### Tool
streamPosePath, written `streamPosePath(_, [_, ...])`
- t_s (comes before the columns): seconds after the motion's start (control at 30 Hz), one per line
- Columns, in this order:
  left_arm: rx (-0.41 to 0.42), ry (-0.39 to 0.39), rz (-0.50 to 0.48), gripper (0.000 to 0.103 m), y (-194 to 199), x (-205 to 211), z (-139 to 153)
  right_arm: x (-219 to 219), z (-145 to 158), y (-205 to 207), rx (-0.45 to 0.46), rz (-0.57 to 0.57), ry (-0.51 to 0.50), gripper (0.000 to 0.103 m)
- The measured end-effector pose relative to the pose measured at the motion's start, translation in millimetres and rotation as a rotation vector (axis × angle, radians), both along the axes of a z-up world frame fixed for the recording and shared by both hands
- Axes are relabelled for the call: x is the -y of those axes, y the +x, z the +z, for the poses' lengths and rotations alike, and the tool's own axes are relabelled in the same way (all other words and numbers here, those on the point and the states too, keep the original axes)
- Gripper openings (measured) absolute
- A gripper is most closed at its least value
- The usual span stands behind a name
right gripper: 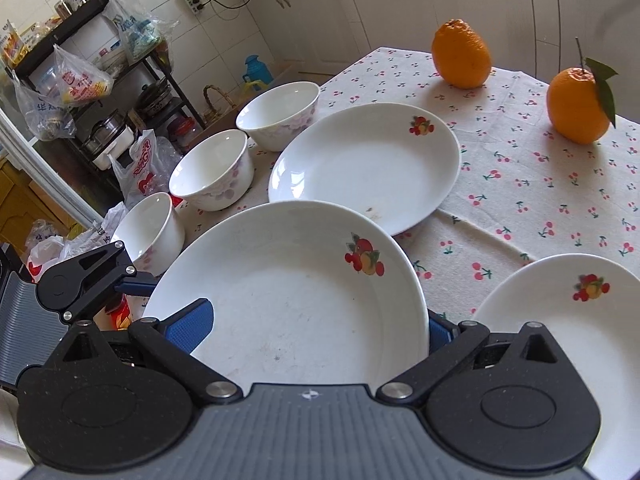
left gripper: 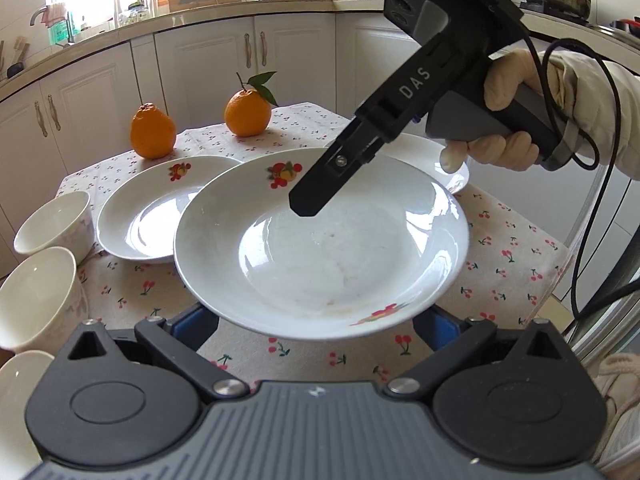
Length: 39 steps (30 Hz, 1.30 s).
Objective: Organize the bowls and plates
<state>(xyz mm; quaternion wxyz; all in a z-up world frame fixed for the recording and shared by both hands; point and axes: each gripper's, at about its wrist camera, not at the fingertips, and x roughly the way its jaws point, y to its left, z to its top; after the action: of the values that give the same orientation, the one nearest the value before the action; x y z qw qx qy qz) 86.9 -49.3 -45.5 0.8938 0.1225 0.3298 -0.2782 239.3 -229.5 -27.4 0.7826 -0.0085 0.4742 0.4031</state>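
A white plate with fruit prints sits in the middle, its rim overlapping a second plate. A third plate lies to the right. My left gripper is open, its blue fingers under the middle plate's near rim. My right gripper is open too and straddles the same plate's rim, with one finger over the inside and one outside. Three white bowls stand in a row on the left. I cannot tell whether the middle plate rests on the table.
Two oranges sit at the far side of the cherry-print tablecloth. A gloved hand holds the right gripper. White cabinets stand behind. A cluttered rack with bags stands beyond the table's bowl side.
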Motion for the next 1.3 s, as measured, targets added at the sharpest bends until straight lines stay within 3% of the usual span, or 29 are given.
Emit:
streamPosePath(0.67, [-0.029, -0.002, -0.168, 0.102, 50.4, 76.5, -3.9, 97.9, 1.9, 12.3, 0.044, -0.210, -0.001, 0.103])
streamPosePath(1.3, [-0.032, 0.008, -0.204, 0.102, 76.8, 110.8, -13.5, 140.2, -17.6, 25.6, 0.037, -0.332, 0.022, 0.103])
